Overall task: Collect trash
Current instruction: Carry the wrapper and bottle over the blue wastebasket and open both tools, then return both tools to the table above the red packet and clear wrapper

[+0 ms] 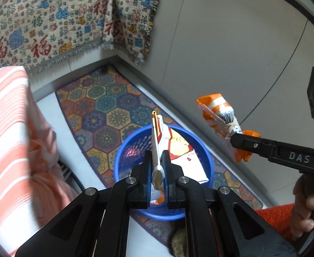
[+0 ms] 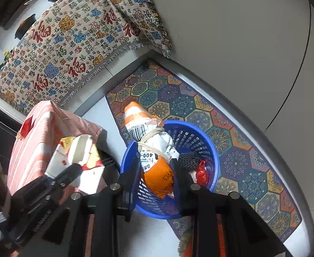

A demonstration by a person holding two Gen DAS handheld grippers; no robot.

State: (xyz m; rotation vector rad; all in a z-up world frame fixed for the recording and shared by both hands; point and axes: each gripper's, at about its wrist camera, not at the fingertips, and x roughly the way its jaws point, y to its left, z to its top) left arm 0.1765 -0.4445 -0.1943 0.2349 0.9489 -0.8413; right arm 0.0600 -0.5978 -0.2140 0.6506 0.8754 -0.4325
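My left gripper is shut on a flat white, red and yellow wrapper and holds it above the blue plastic basket. My right gripper is shut on an orange and white snack bag tied with a rubber band, held over the same basket. The snack bag and right gripper show at the right of the left wrist view. The wrapper and left gripper show at the left of the right wrist view. A red crumpled piece lies in the basket.
The basket stands on a colourful hexagon-patterned mat on a white floor, near a grey wall. An orange-striped cloth-covered box stands left of it. A patterned fringed cloth hangs behind.
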